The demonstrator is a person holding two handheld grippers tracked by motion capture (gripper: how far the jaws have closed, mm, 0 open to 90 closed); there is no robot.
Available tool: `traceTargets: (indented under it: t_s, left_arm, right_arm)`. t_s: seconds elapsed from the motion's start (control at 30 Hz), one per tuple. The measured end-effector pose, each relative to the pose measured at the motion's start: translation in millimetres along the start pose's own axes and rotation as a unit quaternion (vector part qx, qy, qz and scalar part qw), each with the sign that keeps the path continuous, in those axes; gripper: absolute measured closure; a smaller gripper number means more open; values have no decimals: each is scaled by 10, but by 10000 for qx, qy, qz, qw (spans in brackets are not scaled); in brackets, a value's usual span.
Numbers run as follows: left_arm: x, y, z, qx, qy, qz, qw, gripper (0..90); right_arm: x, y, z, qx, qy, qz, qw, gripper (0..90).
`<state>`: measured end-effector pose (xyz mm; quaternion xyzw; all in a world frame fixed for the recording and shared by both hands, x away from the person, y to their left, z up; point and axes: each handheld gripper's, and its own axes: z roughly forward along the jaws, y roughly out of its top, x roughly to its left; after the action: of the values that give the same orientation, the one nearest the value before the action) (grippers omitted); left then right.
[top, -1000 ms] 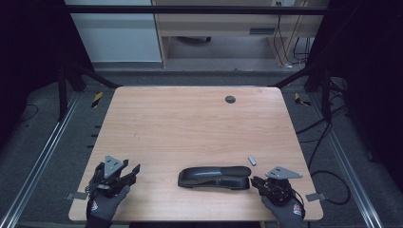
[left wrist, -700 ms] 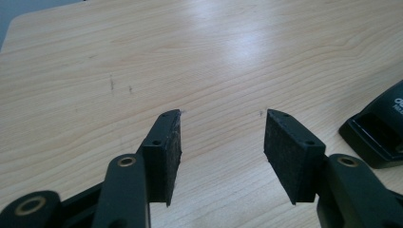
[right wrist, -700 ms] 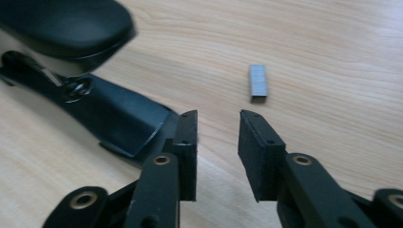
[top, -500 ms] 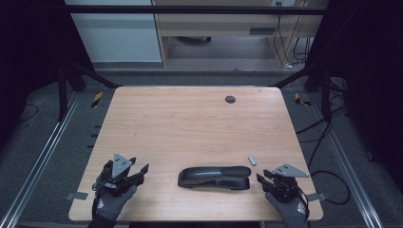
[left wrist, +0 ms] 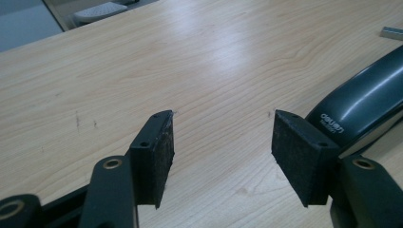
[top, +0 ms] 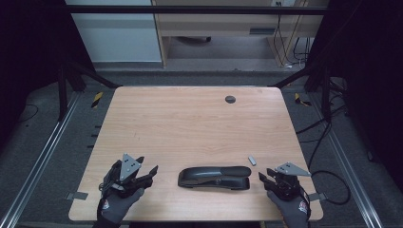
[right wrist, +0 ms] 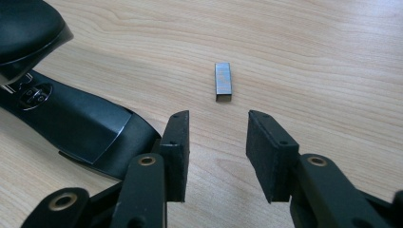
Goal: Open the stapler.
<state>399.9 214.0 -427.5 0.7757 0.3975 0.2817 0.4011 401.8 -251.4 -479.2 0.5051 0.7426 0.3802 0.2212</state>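
Both tools are empty right now. The left gripper point(top: 148, 173) has its jaws spread wide with bare wood between the pads point(left wrist: 157, 156); the right gripper point(top: 264, 177) also has its jaws parted, a bit narrower, gripping nothing.

The stapler point(top: 215, 176) lies flat on the table point(top: 190, 123) right between the two grippers, close to the near edge; it's a long dark grey-black thing with a glossy rounded top arm and a flatter base under it. In the left gripper view there's small white lettering on the rounded end, which sits just beside the right-hand pad; whether they touch I can't tell. In the right gripper view the other end of the stapler sits hard against the left-hand jaw, with the top arm lifted off the base.

A little metal strip of staples point(right wrist: 223, 81) lies on the wood just past the right gripper's open jaws, apart from the stapler; from above it's just beyond the stapler's right end.

Room-wise: everything is bunched along the near edge; the middle and far part of the tabletop is open wood, apart from a small dark round grommet point(top: 230, 99) near the far edge.
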Motion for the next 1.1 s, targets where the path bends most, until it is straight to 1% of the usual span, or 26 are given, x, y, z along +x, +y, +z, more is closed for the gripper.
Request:
traceTargets:
  t_s: [0.03, 0.1, 0.13, 0.17, 0.23, 0.3, 0.37, 0.47, 0.6, 0.63, 0.67, 0.73, 0.83, 0.87, 0.9, 0.93, 0.97, 1.07, 1.1]
  left_arm:
    - [-32, 22, -13, 8, -37, 62, 10000, 391]
    - [-49, 34, -20, -1, -49, 91, 9999, 386]
    - [-84, 64, -31, -5, -76, 160, 9998, 382]
    - [-84, 64, -31, -5, -76, 160, 9998, 379]
    - [-124, 103, -45, -12, -105, 232, 9997, 372]
    - [-171, 155, -73, -26, -143, 351, 9993, 365]
    - [-205, 190, -92, -51, -182, 400, 9990, 360]
    - [-236, 222, -97, -80, -207, 434, 9988, 357]
    - [-302, 298, -115, -115, -257, 548, 9981, 354]
    - [-302, 298, -115, -115, -257, 548, 9981, 353]
    - [-320, 314, -119, -158, -270, 541, 9980, 353]
    - [-352, 339, -121, -179, -301, 591, 9976, 353]
    - [-383, 349, -104, -167, -327, 626, 9974, 353]
    - [-390, 351, -99, -147, -331, 646, 9973, 353]
    - [-390, 351, -99, -147, -331, 646, 9973, 353]
    - [-398, 354, -92, -141, -340, 654, 9972, 353]
    - [-412, 359, -83, -160, -348, 639, 9972, 353]
    - [-418, 380, -87, -152, -360, 683, 9969, 353]
    - [-427, 389, -87, -185, -351, 663, 9970, 353]
  right_arm:
    - [-6, -1, 4, -13, -28, -36, 10000, 610]
    - [-11, -2, 1, -28, -38, -35, 10000, 610]
    - [-15, -3, 0, -36, -41, -46, 10000, 610]
    - [-15, -3, 0, -36, -41, -46, 10000, 610]
    - [-22, -2, -11, -47, -10, -1, 10000, 610]
    - [-26, -1, -12, -44, -28, -7, 10000, 611]
    - [-25, 1, -18, -58, -11, 31, 10000, 613]
    - [-29, -3, -13, -49, -29, 10, 10000, 615]
    - [-37, 1, -20, -83, -41, -8, 10000, 625]
    - [-37, 1, -20, -83, -41, -8, 10000, 625]
    - [-39, 1, -22, -88, -35, -5, 10000, 632]
    - [-40, 3, -29, -91, -45, 34, 9999, 649]
    - [-47, 6, -31, -81, -96, 2, 9999, 661]
    - [-44, 11, -37, -46, -78, 66, 9999, 660]
    - [-44, 11, -37, -46, -78, 66, 9999, 660]
    - [-48, 17, -40, -28, -83, 70, 9999, 657]
    - [-51, 24, -44, -22, -87, 86, 9999, 632]
    - [-46, 38, -56, -23, -16, 159, 9999, 583]
    - [-44, 41, -58, -19, 5, 167, 9999, 565]
